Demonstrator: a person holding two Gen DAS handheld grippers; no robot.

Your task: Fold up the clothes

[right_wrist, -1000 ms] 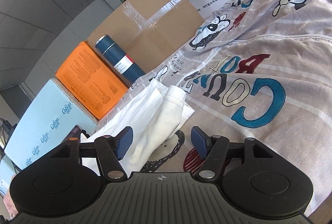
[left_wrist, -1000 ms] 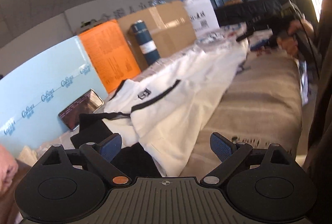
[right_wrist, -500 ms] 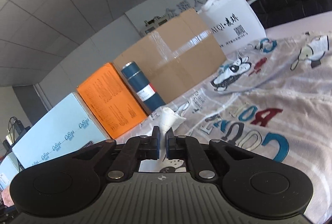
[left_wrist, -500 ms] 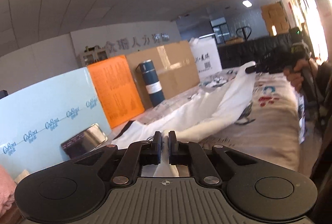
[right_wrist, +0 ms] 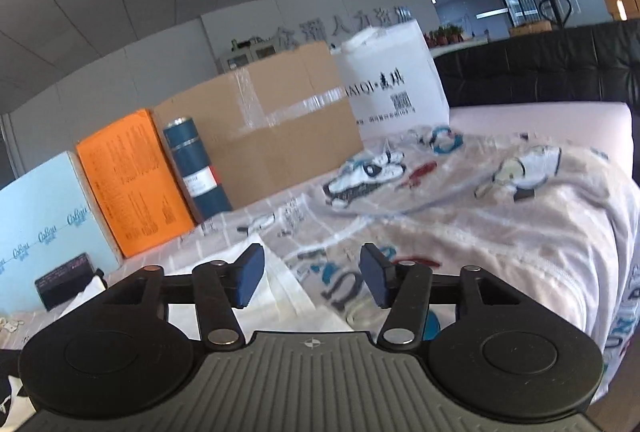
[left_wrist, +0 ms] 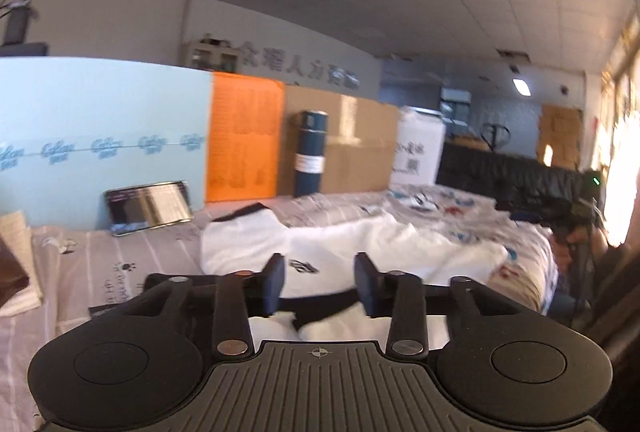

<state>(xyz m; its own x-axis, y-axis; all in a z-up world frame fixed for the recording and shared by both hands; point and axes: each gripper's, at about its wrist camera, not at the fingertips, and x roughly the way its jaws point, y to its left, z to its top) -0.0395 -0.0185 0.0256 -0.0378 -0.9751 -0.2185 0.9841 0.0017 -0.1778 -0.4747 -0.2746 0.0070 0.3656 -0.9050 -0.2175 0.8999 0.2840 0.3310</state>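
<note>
A white shirt with black trim (left_wrist: 360,248) lies bunched across the bed, just beyond my left gripper (left_wrist: 320,282), which is open and empty above the shirt's near edge. In the right wrist view a white corner of the shirt (right_wrist: 280,296) lies under and left of my right gripper (right_wrist: 310,274), which is open and empty. The right gripper also shows at the far right of the left wrist view (left_wrist: 560,210), held in a hand.
The bed has a cartoon-print cover (right_wrist: 480,216). Along its far side stand a light blue box (left_wrist: 100,136), an orange box (left_wrist: 244,136), a dark blue flask (left_wrist: 310,152), a cardboard box (right_wrist: 272,124) and a white bag (right_wrist: 392,80). A tablet (left_wrist: 148,206) leans on the blue box.
Both grippers were shut on the shirt half a second ago and have opened. The shirt has dropped onto the bed, folded over itself.
</note>
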